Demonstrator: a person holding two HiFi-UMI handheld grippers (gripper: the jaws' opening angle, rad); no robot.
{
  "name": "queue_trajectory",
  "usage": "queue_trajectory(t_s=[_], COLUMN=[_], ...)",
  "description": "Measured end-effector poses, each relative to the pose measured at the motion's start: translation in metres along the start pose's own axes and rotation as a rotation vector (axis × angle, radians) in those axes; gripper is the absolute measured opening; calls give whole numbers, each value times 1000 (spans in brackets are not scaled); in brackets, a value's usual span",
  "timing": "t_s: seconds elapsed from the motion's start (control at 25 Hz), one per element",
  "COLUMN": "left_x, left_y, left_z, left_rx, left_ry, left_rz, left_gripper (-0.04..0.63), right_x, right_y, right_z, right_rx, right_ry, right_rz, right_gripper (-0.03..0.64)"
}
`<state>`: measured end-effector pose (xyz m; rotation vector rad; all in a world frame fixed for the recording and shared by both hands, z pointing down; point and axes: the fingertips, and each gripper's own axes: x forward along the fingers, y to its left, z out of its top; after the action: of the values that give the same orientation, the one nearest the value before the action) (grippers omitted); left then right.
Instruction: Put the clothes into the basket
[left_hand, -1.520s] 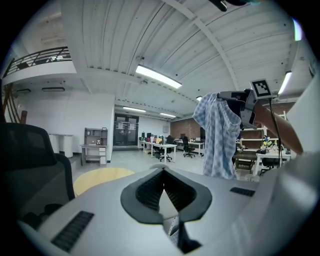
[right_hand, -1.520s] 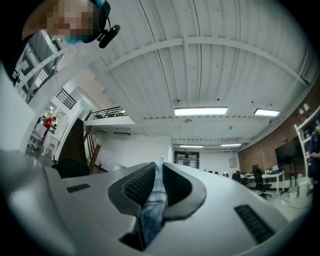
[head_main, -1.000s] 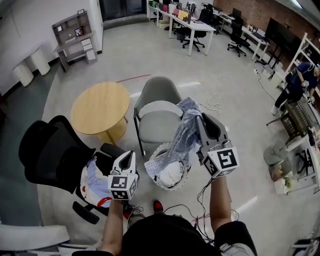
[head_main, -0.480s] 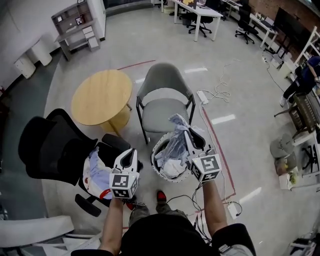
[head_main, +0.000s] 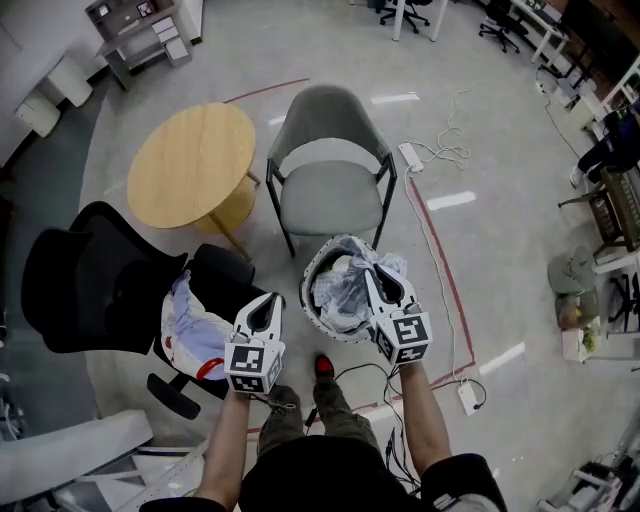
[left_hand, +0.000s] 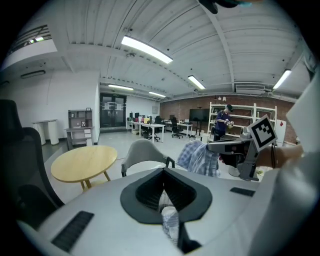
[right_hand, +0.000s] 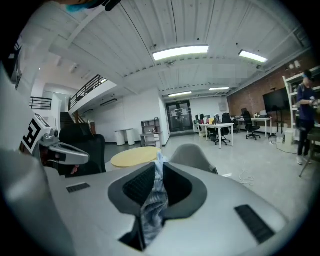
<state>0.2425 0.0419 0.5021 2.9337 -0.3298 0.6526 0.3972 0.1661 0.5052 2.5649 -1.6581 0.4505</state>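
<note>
right tongs (head_main: 375, 280) pinching clothes (head_main: 343, 292), basket (head_main: 304, 292) half-covered

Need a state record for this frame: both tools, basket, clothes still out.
left tool: shut on light checked cloth, beside the black chair
right tool: shut on blue checked shirt, over the basket
basket: on the floor before the grey chair, clothes inside
still out: light garment with red trim, on the black chair's seat
</note>
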Motion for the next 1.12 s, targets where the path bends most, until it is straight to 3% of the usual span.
queue_trajectory(t_s=[0.76, 1.0, 1.12], left_x=[37, 36, 34], left_y=[0, 3, 4], left_z=[-107, -110, -106], left_rx=[-57, -70, -72], left_ry=[169, 170, 161], left_rz=[-24, -13, -11], left_gripper=[6, 6, 6], right_x=[42, 43, 47], right_y=[-6, -4, -6], right_z=[-228, -234, -219], right_rx=[153, 169, 174], right_ry=[371, 368, 321], right_rz=[-33, -37, -38], right_gripper=[66, 89, 178])
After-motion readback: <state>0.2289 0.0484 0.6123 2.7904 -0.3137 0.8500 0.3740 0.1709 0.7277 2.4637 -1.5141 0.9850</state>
